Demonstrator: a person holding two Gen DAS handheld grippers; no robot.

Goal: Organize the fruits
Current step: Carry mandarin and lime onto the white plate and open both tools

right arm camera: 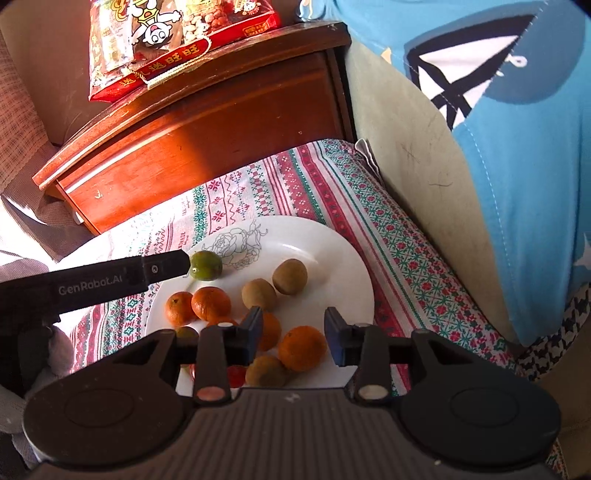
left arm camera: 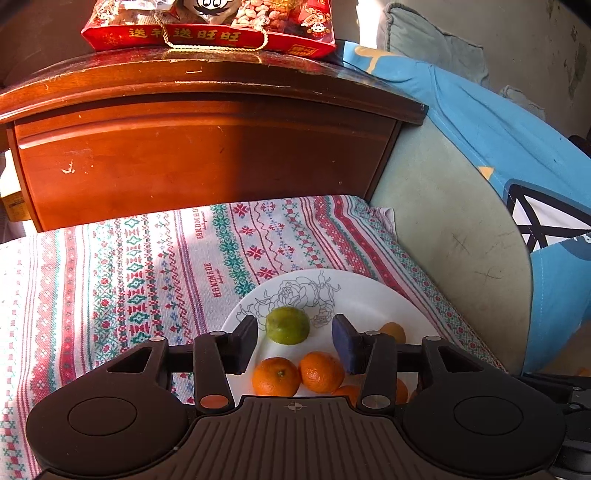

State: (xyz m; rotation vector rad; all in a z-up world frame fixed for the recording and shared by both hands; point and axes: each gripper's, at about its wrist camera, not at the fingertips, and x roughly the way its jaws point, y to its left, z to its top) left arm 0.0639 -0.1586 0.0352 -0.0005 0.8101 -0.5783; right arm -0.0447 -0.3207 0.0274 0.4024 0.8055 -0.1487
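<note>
A white plate (left arm camera: 369,291) (right arm camera: 332,251) with a rose drawing lies on the patterned cloth (left arm camera: 129,258). On the plate a green round fruit (left arm camera: 287,325) (right arm camera: 205,265) sits between the fingers of my left gripper (left arm camera: 295,345), which is open, with a gap on both sides. From the right wrist view one left finger (right arm camera: 166,267) reaches the green fruit from the left. My right gripper (right arm camera: 294,330) is open above an orange (right arm camera: 302,348). Further oranges (left arm camera: 276,376) (right arm camera: 210,303) and brown kiwi-like fruits (right arm camera: 290,276) lie on the plate.
A brown wooden cabinet (left arm camera: 184,155) stands right behind the cloth, with a red snack bag (left arm camera: 207,29) on top. A pale green seat back (left arm camera: 443,229) and a person's blue shirt (right arm camera: 517,147) close off the right side.
</note>
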